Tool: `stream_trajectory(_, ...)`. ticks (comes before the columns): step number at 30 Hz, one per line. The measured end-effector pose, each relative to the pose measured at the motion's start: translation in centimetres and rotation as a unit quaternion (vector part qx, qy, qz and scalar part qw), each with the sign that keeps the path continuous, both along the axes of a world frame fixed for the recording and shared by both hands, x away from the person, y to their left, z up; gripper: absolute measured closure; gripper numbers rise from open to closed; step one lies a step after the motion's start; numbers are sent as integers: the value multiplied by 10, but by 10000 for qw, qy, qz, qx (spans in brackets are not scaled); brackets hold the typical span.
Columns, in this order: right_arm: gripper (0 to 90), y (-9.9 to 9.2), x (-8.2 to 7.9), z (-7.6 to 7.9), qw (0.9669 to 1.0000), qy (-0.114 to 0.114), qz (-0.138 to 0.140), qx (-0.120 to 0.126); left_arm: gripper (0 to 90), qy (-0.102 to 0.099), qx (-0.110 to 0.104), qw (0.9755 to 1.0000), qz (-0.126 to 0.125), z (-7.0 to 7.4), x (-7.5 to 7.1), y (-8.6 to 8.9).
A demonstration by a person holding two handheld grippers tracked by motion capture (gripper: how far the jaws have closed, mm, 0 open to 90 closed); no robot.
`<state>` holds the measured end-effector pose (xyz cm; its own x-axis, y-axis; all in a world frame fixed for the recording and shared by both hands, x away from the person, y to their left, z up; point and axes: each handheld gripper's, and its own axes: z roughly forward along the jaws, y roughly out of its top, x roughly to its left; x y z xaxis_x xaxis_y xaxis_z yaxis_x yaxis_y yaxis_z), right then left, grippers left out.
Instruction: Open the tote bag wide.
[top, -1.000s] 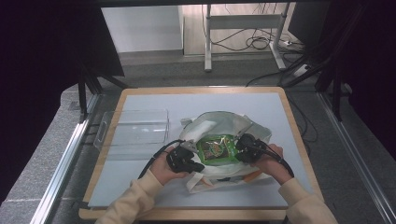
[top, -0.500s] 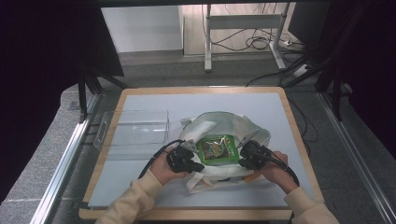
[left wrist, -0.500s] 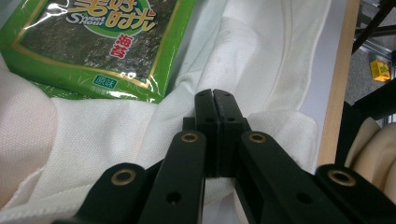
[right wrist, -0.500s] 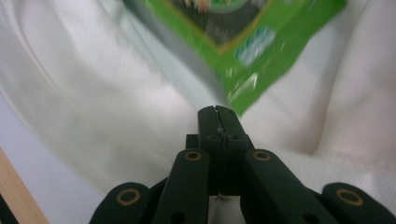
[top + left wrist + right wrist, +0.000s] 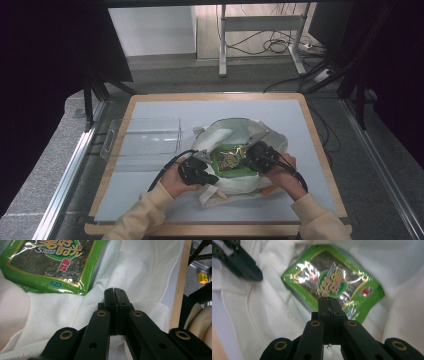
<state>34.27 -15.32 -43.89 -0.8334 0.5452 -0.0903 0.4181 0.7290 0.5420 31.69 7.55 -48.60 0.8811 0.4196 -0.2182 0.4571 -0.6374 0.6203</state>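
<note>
A white cloth bag (image 5: 235, 131) lies open on the table with a green seaweed snack packet (image 5: 229, 160) inside it. My left gripper (image 5: 210, 175) is at the bag's near left rim. In the left gripper view its jaws (image 5: 115, 291) are shut, with the bag's cloth (image 5: 140, 267) drawn up to them, and the packet (image 5: 52, 262) lies just beyond. My right gripper (image 5: 248, 158) reaches in from the right rim. Its shut jaws (image 5: 328, 300) hover over the packet (image 5: 332, 277), and no cloth shows between them. The left gripper's jaws (image 5: 242, 263) appear at the upper left.
An empty clear plastic tray (image 5: 145, 137) sits to the left of the bag. The light board (image 5: 165, 205) has a wooden edge (image 5: 320, 145) close on the right. Metal frame posts and cables lie beyond the far end.
My right gripper has shifted a little left and away from me, further over the packet. The left gripper and the bag stay put.
</note>
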Motion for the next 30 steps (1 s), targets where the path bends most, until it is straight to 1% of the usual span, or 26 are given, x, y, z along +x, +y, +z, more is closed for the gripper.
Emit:
stream_trajectory(1, 894, 2, 1, 1, 10000, -9, 25, 64, 900, 3, -17, 10000, 11, 0, 0, 0)
stream_trajectory(3, 894, 8, 0, 1, 9999, 12, 64, 81, 900, -1, -18, 10000, 5, 0, 0, 1)
stream_trajectory(4, 894, 14, 0, 0, 9998, 55, 150, 113, 900, -19, 25, 10000, -32, 1, 0, 1)
stream_trajectory(5, 894, 14, 0, 0, 9998, 55, 150, 113, 900, -16, 17, 10000, -26, 0, 0, 1)
stream_trajectory(7, 894, 21, -1, -3, 9997, 72, 227, 82, 900, -23, 28, 10000, -29, 0, 0, 1)
stream_trajectory(8, 894, 31, -4, -9, 9994, 151, 321, 53, 900, -30, 53, 10000, -51, 1, 0, 2)
stream_trajectory(9, 894, 31, -4, -9, 9994, 151, 321, 53, 900, -30, 53, 10000, -51, 1, 0, 2)
stream_trajectory(10, 895, 38, -7, -14, 9989, 212, 425, 35, 900, -39, 75, 9999, -67, 1, 0, 2)
stream_trajectory(11, 895, 38, -7, -14, 9989, 212, 425, 35, 900, -34, 57, 10000, -52, 1, 0, 2)
stream_trajectory(12, 894, 44, -10, -19, 9982, 283, 533, 2, 900, -11, -1, 10000, -24, 0, 0, 2)
stream_trajectory(13, 894, 44, -10, -19, 9982, 283, 533, 2, 900, -11, -1, 10000, -24, 0, 0, 2)
stream_trajectory(14, 895, 46, -11, -22, 9979, 311, 575, -13, 900, 10, -47, 10000, 9, 0, -1, 2)
stream_trajectory(15, 895, 50, -13, -26, 9972, 406, 634, -18, 900, 4, -37, 10000, -1, 0, -1, 2)
stream_trajectory(18, 895, 52, -15, -30, 9969, 436, 650, -51, 900, 11, -37, 10000, 5, 0, -1, 2)
stream_trajectory(19, 895, 52, -16, -33, 9967, 490, 644, -32, 900, 11, -42, 10000, 7, 0, -1, 2)
stream_trajectory(20, 895, 52, -16, -33, 9967, 490, 644, -32, 900, 10, -46, 10000, 6, 1, -1, 2)
stream_trajectory(22, 895, 51, -17, -38, 9961, 609, 631, 26, 900, 11, -56, 10000, 13, 1, -2, 3)
stream_trajectory(26, 895, 54, -21, -44, 9949, 733, 696, -43, 900, 8, -43, 10000, -6, 1, -1, 4)
stream_trajectory(27, 896, 54, -22, -45, 9946, 747, 721, -38, 900, -1, -48, 10000, -2, 2, -1, 4)
stream_trajectory(28, 896, 54, -22, -45, 9946, 747, 721, -38, 900, 18, -97, 9999, 54, 2, -2, 4)
stream_trajectory(29, 896, 54, -25, -47, 9941, 792, 740, -26, 900, 14, -101, 9999, 66, 2, -2, 5)
stream_trajectory(30, 896, 54, -26, -47, 9941, 780, 751, -27, 900, 3, -81, 10000, 44, 2, -1, 6)
